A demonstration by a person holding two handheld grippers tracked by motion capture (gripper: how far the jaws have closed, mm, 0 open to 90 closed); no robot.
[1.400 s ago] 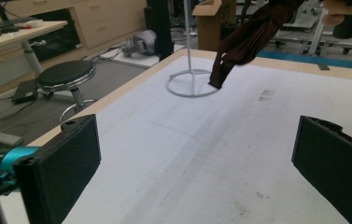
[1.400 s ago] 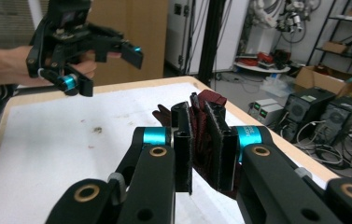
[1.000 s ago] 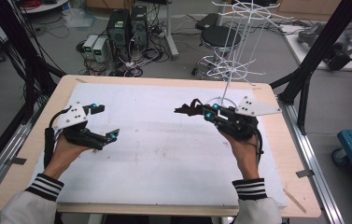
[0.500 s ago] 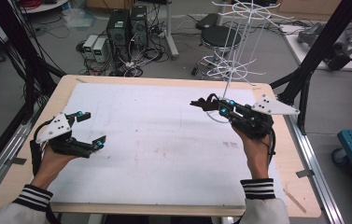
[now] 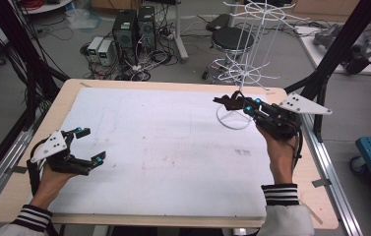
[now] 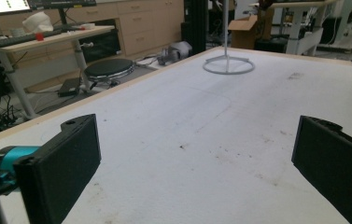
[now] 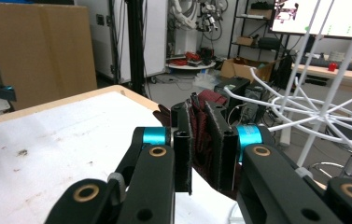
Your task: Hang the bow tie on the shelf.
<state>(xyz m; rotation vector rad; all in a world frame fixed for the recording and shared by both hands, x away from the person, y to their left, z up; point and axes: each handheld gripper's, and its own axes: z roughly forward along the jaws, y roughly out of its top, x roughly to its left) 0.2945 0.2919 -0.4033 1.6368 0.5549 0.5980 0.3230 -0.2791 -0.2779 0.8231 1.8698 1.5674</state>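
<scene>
Dark red piece (image 7: 201, 135) is clamped between my right gripper's (image 5: 233, 102) jaws. Looks like soft fabric, maybe a glove, can't tell for sure. In the right gripper view it sticks up above the jaw tips and hangs below them; the jaws are pressed close on it. In the high view it shows as a dark lump (image 5: 227, 101) at the front of that gripper, held up off the table, just beside the white wire rack (image 5: 252, 44).

The rack stands at the far right of the table, its ring base (image 5: 233, 118) on the white mat (image 5: 163, 147). My right gripper sits above the near edge of that ring. Rack arms (image 7: 313, 112) fan out right of the jaws in the right gripper view.

My right hand (image 5: 279, 147) comes in from the bottom right, striped cuff at the table edge.

My left gripper (image 5: 90, 145) is well apart from all that, near the left edge of the mat, low over it. Jaws spread wide, nothing between them; the left gripper view shows bare, stained mat (image 6: 201, 140) in the gap and the ring base (image 6: 228, 65) far off. My left hand (image 5: 50, 179) is behind it.

The wooden table (image 5: 35, 147) frames the mat.
</scene>
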